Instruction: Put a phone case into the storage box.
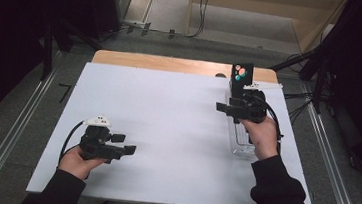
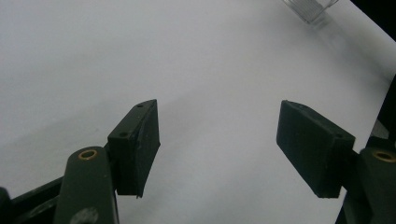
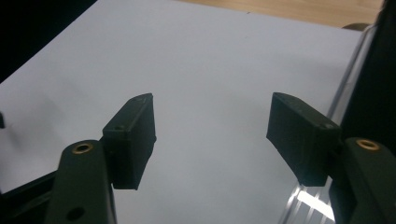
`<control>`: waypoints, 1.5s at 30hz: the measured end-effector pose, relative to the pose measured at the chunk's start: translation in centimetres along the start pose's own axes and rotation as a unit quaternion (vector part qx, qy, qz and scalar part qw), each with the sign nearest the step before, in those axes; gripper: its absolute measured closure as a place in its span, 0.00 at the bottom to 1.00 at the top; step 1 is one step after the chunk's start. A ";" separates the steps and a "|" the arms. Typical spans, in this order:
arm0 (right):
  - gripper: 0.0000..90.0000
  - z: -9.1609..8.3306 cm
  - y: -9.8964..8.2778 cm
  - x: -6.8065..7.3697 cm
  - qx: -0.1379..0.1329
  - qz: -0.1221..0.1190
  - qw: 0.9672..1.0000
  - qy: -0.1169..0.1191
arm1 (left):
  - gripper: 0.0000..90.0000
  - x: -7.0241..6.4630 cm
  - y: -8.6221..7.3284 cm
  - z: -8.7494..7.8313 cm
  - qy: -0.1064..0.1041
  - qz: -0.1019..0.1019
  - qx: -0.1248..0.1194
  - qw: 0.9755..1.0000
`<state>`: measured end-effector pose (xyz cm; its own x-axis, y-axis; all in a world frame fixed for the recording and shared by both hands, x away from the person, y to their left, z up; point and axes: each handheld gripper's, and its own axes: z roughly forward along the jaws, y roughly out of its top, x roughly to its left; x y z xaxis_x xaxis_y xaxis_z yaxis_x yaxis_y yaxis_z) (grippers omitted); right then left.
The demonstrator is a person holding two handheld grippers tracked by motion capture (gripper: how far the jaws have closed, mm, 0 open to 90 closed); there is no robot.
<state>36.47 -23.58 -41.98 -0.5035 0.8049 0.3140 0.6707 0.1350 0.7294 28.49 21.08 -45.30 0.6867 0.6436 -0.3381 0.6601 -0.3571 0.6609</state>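
Left gripper: it is seen at the lower left of the high view, held by the left hand low over the white sheet. Its jaws are spread and nothing is between them. In the left gripper view only the bare sheet is seen in the gap.

Right gripper: it is seen at the right of the high view, a little above the middle, held by the right hand. Its jaws are pointed toward the left of the frame. They are apart and nothing is pinched; in the right gripper view only the sheet is seen between the pads.

Tray: a clear plastic tray is lying on the sheet at the right of the high view, partly covered by the right hand. One corner of it is seen at the upper right of the left gripper view. Its rim is seen along the right edge of the right gripper view, just beside the right jaw.

Black box: it is standing upright at the far end of the tray, at the upper right of the high view, with coloured dots on its face.

Table: a wooden edge is seen above the sheet.
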 end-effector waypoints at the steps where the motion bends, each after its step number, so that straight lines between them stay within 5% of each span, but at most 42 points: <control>1: 0.35 -0.1 -0.2 0.3 0.003 -0.001 1.000 0.008 | 0.34 0.0 0.0 0.0 -0.005 -0.001 0.000 1.000; 14: 0.35 -1.3 -2.9 3.9 0.029 -0.042 0.998 0.048 | 0.32 -0.4 -0.1 -0.2 -0.019 0.005 -0.003 1.000; 30: 0.34 -1.7 -6.4 4.8 0.054 -0.068 0.994 0.068 | 0.32 -1.2 -0.8 -0.8 -0.043 0.017 -0.005 0.999; 45: 0.31 -2.4 -9.4 4.6 0.077 -0.085 0.990 0.083 | 0.32 -1.4 -1.2 -1.1 -0.042 0.025 0.002 0.999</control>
<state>26.53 -22.55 -45.92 -0.6908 0.6583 0.2991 0.6369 0.3582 0.6827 26.37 21.30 -44.91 0.7425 0.5650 -0.3598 0.6250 -0.3911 0.6756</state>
